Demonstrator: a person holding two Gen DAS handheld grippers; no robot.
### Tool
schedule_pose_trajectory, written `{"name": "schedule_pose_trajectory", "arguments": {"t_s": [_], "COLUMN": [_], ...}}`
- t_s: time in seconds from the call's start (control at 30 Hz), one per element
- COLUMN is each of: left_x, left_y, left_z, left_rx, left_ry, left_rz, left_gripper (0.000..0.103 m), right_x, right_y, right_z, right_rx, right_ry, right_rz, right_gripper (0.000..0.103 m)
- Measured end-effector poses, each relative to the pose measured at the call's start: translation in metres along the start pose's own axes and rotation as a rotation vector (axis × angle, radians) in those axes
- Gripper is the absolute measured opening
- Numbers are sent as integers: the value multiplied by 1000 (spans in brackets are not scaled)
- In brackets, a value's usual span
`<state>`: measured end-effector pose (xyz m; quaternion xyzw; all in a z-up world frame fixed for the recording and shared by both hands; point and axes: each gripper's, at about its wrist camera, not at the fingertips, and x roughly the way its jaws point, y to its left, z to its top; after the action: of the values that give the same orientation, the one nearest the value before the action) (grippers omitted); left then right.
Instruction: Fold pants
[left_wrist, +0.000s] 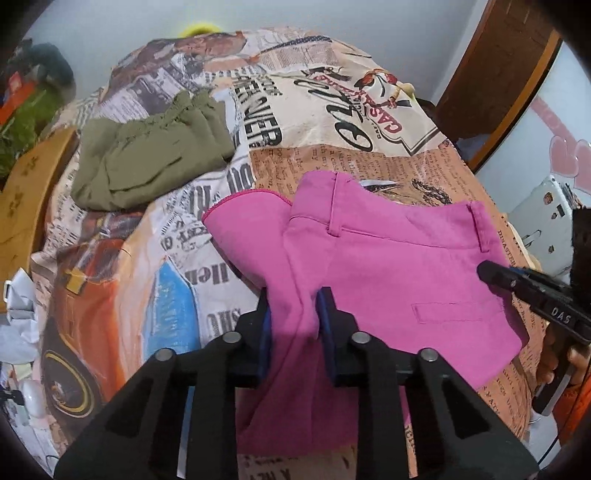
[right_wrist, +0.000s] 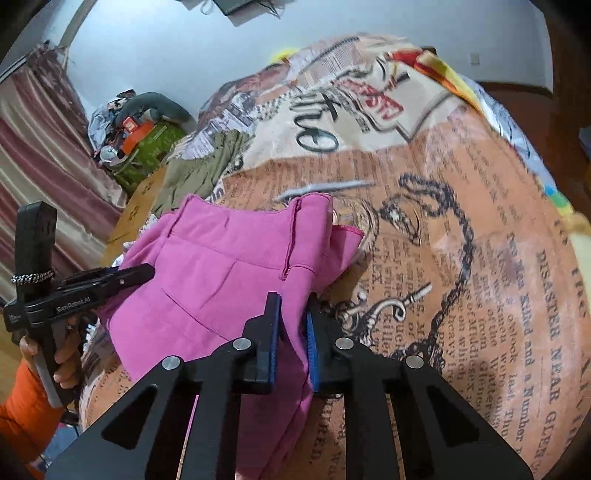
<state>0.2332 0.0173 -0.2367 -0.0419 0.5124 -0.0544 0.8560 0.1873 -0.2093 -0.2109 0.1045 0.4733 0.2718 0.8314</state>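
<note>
The pink pants (left_wrist: 388, 266) lie folded on a bed covered by a newspaper-print sheet (left_wrist: 332, 110). The waistband with belt loops faces away from me. My left gripper (left_wrist: 293, 306) is shut on a bunched fold of the pink pants at their near left side. My right gripper (right_wrist: 293, 314) is shut on the near right edge of the pink pants (right_wrist: 221, 273). The right gripper also shows in the left wrist view (left_wrist: 487, 271) at the right edge of the pants. The left gripper shows in the right wrist view (right_wrist: 147, 273) at the left.
Folded olive-green pants (left_wrist: 147, 155) lie farther back on the left of the bed. A wooden bed frame (left_wrist: 29, 192) runs along the left. Clutter and a green bag (right_wrist: 147, 147) sit by the curtain. A white device (left_wrist: 546, 221) lies off the bed's right side.
</note>
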Motion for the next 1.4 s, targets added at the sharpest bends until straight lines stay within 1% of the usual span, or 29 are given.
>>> {"name": "schedule_pose_trajectory", "arguments": {"t_s": [0.07,0.3,0.5,0.7,0.83,0.93,1.03,1.17,1.3,1.4], "left_x": [-5,-22,-48,-78,-96,-103,-101,-90,-73,-52], "left_y": [0,3,10,34,54,71,95,124,149,169], "left_z": [0,7,17,45,65,81,97,117,131,142], "left_rx": [-2,3,12,-13,-28,-43,-71,-84,-92,-103], "left_ry": [-9,-45,-124,-214,-274,-302,-303,-306,-299,-287], "left_rz": [20,38,80,135,182,220,250,306,348,375], "left_gripper": [17,14,14,14,14,14,14,14,14,14], "right_x": [-4,-14,-17,-10,2,15,33,57,90,111], "right_y": [5,26,47,74,96,111,126,145,159,161], "right_z": [4,24,45,77,102,122,143,162,181,192], "right_rx": [-15,-85,-139,-201,-237,-248,-256,-294,-309,-302], "right_ry": [-25,-77,-116,-157,-187,-205,-212,-204,-187,-170], "right_rz": [-6,2,8,28,50,67,87,84,81,84], "right_gripper": [11,10,10,10,10,10,10,10,10,10]}}
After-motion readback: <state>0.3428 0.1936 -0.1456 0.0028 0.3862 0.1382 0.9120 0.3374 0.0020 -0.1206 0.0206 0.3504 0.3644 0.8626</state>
